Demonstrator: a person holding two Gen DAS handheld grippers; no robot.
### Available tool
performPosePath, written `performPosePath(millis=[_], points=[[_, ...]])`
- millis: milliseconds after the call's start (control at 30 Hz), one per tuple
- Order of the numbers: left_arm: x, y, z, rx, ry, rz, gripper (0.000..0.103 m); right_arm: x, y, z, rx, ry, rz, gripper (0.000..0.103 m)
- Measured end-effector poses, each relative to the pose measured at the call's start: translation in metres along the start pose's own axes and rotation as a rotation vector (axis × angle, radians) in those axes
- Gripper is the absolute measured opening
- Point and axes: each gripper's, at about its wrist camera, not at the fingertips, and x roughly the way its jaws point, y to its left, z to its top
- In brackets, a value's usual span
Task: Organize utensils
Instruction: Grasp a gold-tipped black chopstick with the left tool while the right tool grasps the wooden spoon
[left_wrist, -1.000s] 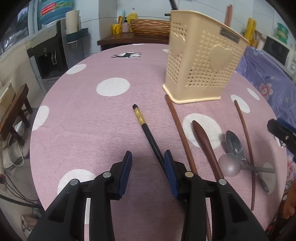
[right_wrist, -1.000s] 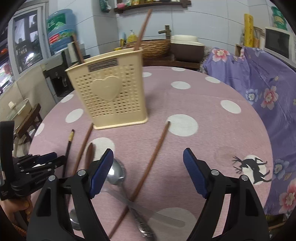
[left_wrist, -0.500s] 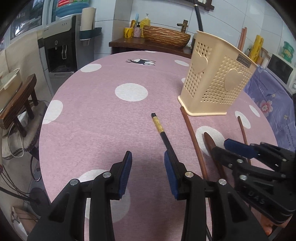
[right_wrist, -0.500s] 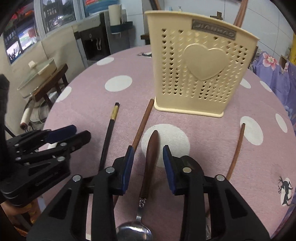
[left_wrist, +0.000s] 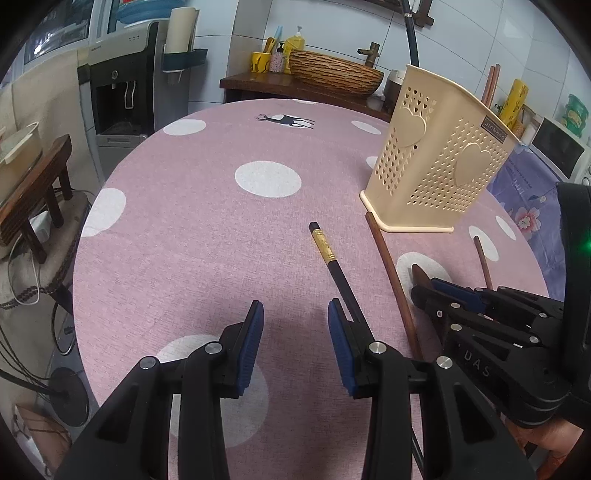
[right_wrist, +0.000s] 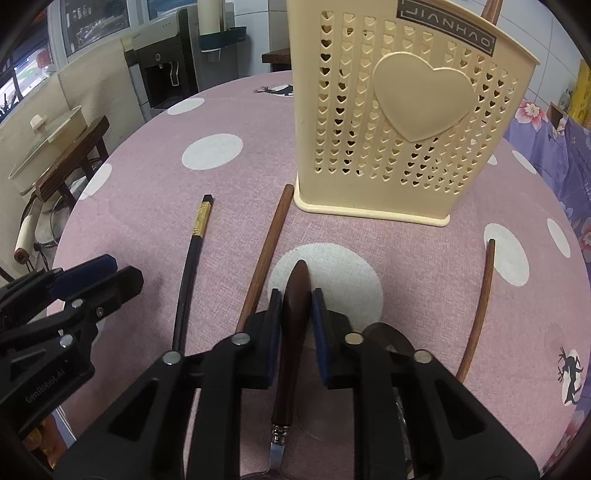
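A round table under a pink polka-dot cloth carries a cream perforated utensil holder. The right gripper has just been closing and its pads now pinch a dark wooden spoon handle. The left gripper hovers part-open and holds nothing, beside a black chopstick. Bare cloth lies to its left.

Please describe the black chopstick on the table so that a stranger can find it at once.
Start at the tall cream plastic utensil basket with heart holes on the pink dotted tablecloth. Left of its base lies a plain brown wooden chopstick, then the thin black chopstick. Only this one is black, with a gold band near its far end.
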Motion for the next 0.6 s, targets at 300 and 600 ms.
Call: performPosePath(millis=[300, 600], points=[[0.009, -0.007, 0.009, 0.004, 0.019, -0.017, 0.037, -0.032, -0.019, -0.004, 0.083, -0.093, 0.116, 0.016], [0.036, -0.032, 0.033, 0.074, 0.052, 0.026, 0.037, -0.085, -0.038, -0.021, 0.127, -0.224, 0.174, 0.016]])
